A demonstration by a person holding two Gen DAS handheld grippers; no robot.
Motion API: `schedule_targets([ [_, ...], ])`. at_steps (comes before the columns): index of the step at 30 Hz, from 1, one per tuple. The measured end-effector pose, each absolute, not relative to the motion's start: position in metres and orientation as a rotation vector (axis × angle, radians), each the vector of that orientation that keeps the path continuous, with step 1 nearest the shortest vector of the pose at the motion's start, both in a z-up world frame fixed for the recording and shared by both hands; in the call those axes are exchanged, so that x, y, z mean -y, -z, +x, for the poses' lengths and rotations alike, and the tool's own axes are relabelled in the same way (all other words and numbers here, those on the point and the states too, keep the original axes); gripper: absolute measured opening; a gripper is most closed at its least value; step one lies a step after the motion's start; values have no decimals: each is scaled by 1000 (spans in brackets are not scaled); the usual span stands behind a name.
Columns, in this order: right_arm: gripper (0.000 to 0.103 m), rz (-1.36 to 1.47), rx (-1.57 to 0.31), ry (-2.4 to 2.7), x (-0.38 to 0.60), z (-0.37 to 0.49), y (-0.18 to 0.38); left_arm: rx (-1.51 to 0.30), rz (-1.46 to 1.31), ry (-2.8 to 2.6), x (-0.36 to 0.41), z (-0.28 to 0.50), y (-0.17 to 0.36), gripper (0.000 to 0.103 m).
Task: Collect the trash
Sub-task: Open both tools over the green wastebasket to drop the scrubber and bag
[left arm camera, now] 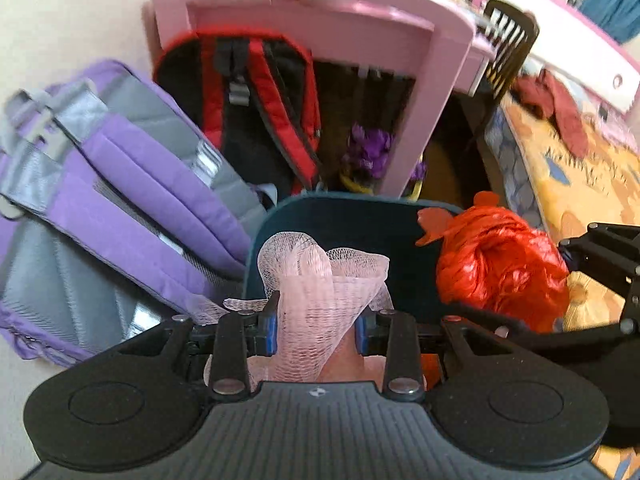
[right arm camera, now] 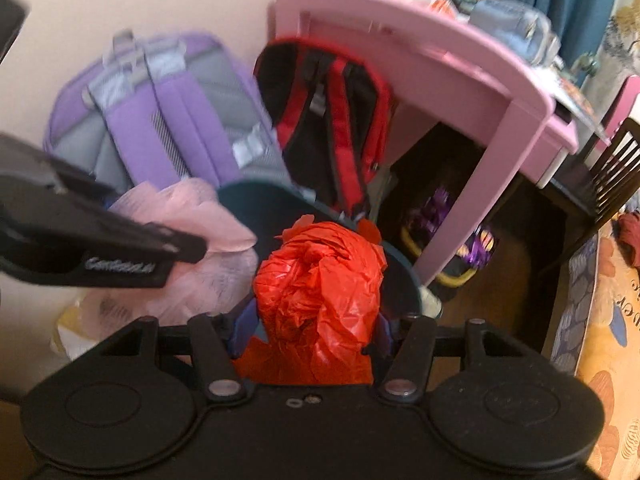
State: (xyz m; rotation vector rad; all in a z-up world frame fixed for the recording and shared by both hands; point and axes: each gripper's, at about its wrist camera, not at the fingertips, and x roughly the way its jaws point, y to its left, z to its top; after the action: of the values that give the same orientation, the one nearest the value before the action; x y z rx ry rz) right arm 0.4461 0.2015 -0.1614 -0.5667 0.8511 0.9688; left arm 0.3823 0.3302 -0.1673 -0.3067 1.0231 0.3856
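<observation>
The left tool point(left arm camera: 316, 326) is squeezed shut on a bunch of pink mesh netting point(left arm camera: 320, 292). Its blue pads point(left arm camera: 271, 330) press on both sides of the netting, and the netting pokes up out of the top. The right tool point(right arm camera: 316, 330) is closed around a crumpled red plastic bag point(right arm camera: 320, 280). The bag is fat, so the jaws stand partly apart, and the bag fills the gap between them.

Both pieces of trash are held up over a dark teal bin point(left arm camera: 344, 220). The netting is above the bin's open mouth. The red bag is just beside it, near the bin's right edge in the left view.

Behind the bin, a purple and grey backpack point(left arm camera: 120, 184) leans on the cream wall. A red and black backpack point(left arm camera: 256, 108) stands next to it, against a pink desk point(left arm camera: 320, 12). Under the desk sits a yellow basket point(right arm camera: 452, 268) with purple shiny stuff in it. A dark wooden chair point(left arm camera: 508, 48) is at the desk's far end. To the right is a bed point(left arm camera: 580, 184) with a yellow and orange cover, and a dark red cloth point(left arm camera: 556, 104) lies on it.
</observation>
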Motion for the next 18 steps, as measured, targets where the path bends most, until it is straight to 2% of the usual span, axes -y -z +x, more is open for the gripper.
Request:
schedule_targets([
  [10,59,-653,-945,-954,-205,439,198,-1122,-255,-316,-313,399,207,33],
  [18,63,-640,-976,-959,-195,438,194,-1182,-234,-325,-310,396,229,33],
])
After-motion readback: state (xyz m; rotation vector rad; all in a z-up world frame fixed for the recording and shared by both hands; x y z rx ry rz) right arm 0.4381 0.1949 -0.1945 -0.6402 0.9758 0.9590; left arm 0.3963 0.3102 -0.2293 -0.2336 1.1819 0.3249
